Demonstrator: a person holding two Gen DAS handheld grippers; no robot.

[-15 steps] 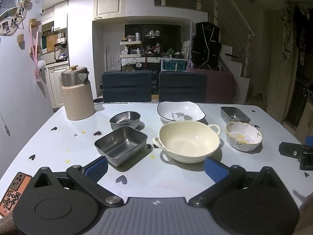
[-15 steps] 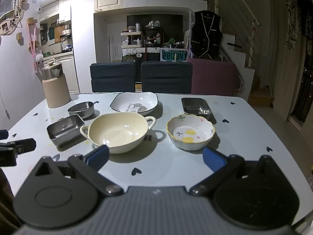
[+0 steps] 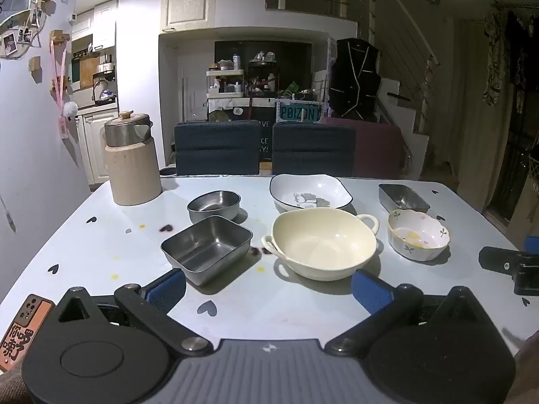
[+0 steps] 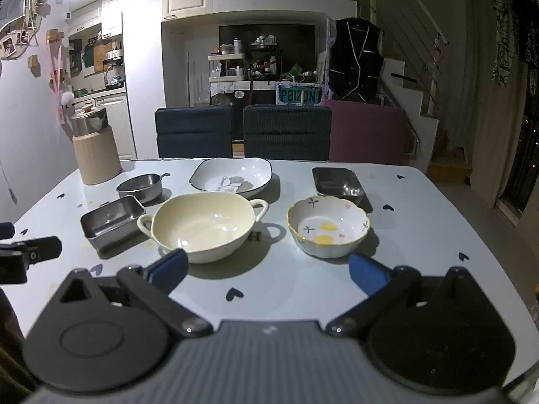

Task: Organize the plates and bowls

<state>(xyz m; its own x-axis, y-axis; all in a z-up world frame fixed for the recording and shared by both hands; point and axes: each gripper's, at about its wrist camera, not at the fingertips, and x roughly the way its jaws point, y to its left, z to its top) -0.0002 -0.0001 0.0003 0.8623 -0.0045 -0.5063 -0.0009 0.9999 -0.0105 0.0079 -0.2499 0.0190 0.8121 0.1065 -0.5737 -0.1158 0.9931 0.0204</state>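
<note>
Several dishes sit on the pale blue table (image 3: 101, 245). A cream two-handled bowl (image 3: 321, 244) (image 4: 202, 225) is in the middle. A square steel tray (image 3: 207, 247) (image 4: 111, 222) lies left of it and a round steel bowl (image 3: 214, 203) (image 4: 139, 187) behind that. A white dark-rimmed plate (image 3: 311, 192) (image 4: 232, 176) is at the back. A flowered bowl (image 3: 417, 234) (image 4: 326, 227) and a steel tray (image 3: 402, 197) (image 4: 338, 183) are at the right. My left gripper (image 3: 267, 288) and right gripper (image 4: 267, 269) are open and empty, near the front edge.
A beige and steel jug (image 3: 131, 165) (image 4: 94, 144) stands at the table's back left. Two dark blue chairs (image 3: 217, 146) and a maroon chair (image 3: 377, 149) line the far edge. An orange phone case (image 3: 23, 331) lies at the front left corner.
</note>
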